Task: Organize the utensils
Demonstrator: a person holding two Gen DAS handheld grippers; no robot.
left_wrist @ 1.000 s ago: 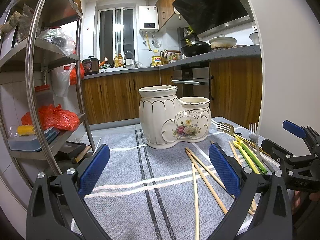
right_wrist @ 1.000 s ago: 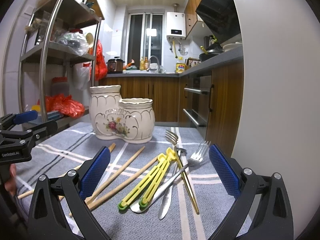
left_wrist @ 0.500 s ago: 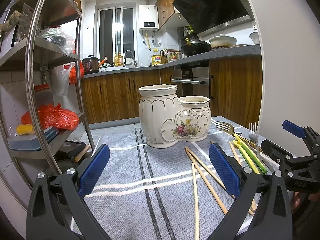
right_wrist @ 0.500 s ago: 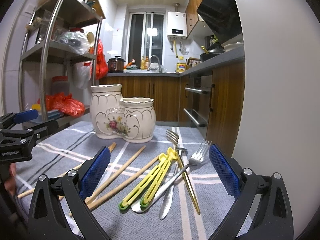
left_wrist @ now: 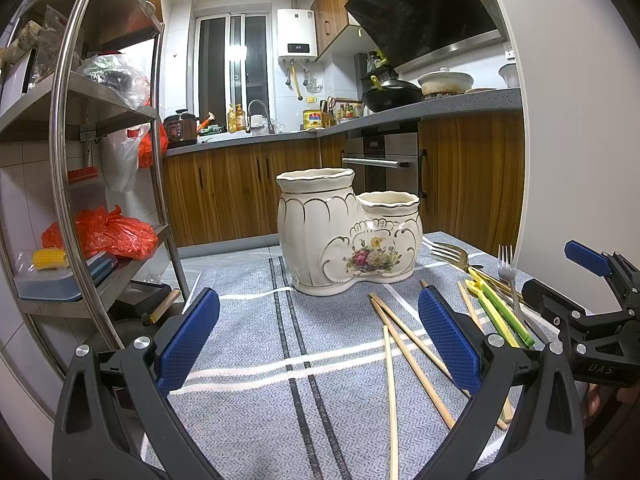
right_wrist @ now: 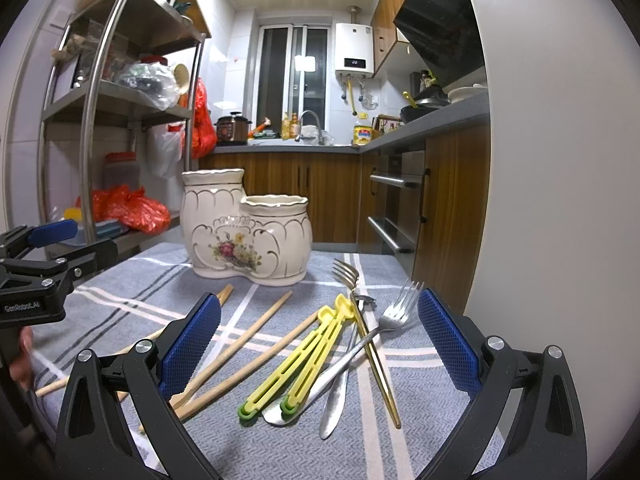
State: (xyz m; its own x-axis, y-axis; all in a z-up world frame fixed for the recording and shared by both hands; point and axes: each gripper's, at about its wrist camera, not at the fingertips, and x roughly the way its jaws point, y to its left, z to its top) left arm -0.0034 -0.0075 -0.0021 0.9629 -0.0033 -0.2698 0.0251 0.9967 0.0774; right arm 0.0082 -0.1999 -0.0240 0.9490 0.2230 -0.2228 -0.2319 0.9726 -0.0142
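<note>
A cream holder (right_wrist: 245, 232) with two cups and a flower print stands upright on a grey striped cloth (left_wrist: 256, 344), and everything else is placed from it. To its left stands a metal shelf rack (left_wrist: 68, 184) with red bags. The left gripper (left_wrist: 318, 338) hangs over the cloth in front of the holder, its jaws spread wide with nothing between them. In front of the holder and a little to its right, wooden chopsticks (right_wrist: 240, 348) lie loose and crossed on the cloth. Further right lie yellow-green chopsticks (right_wrist: 304, 354), then a knife (right_wrist: 338, 396), a silver fork (right_wrist: 384, 322) and a gold fork (right_wrist: 370, 340), all overlapping in one pile, apart from the holder. The right gripper (right_wrist: 320, 340) is in front of this pile, its jaws also spread wide and holding nothing.
</note>
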